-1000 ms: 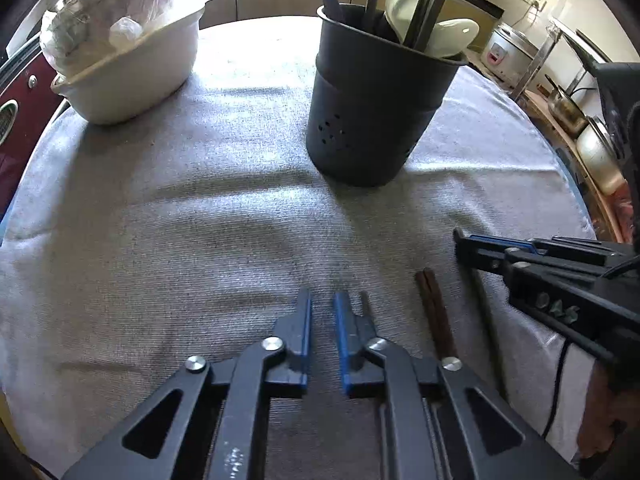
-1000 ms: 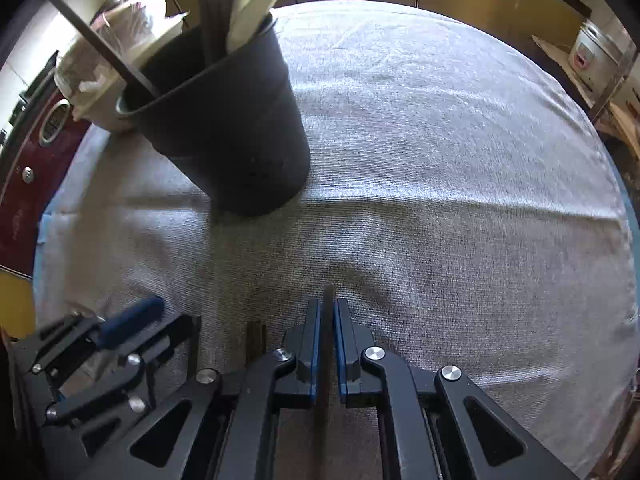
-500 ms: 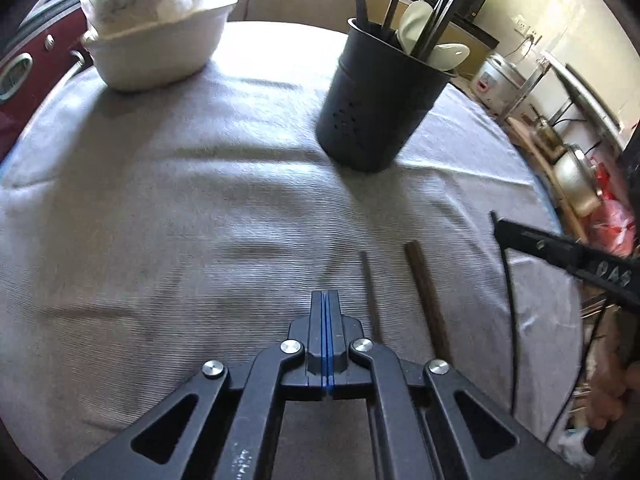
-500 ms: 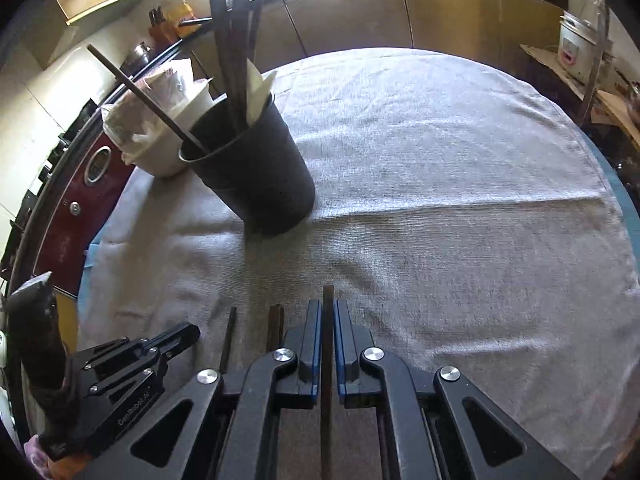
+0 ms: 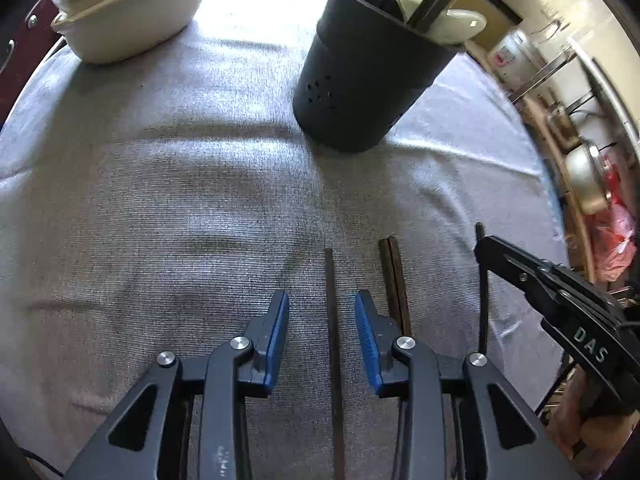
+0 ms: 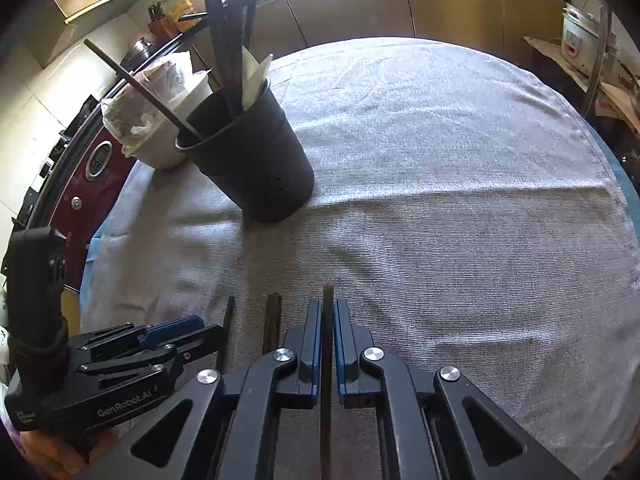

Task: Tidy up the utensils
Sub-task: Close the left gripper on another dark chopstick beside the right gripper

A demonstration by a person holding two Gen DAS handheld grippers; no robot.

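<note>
On the grey cloth (image 5: 160,200), your left gripper (image 5: 322,312), clamped shut half a second ago, has just been opening; its jaws are now straddling one dark chopstick (image 5: 332,320) without touching it, pointing steeply down. Your right gripper (image 6: 328,320) is pinching another chopstick (image 6: 328,360), tilted down. Both are sitting short of the black utensil holder (image 5: 360,80).

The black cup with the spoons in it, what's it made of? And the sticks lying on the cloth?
The black cup looks like matte plastic: a dull, even surface with small punched holes near its base, though coated metal is possible. The sticks lying on the cloth look like dark brown wood, chopstick-like with squared ends and no shine; dark bamboo or plastic cannot be ruled out.
</note>
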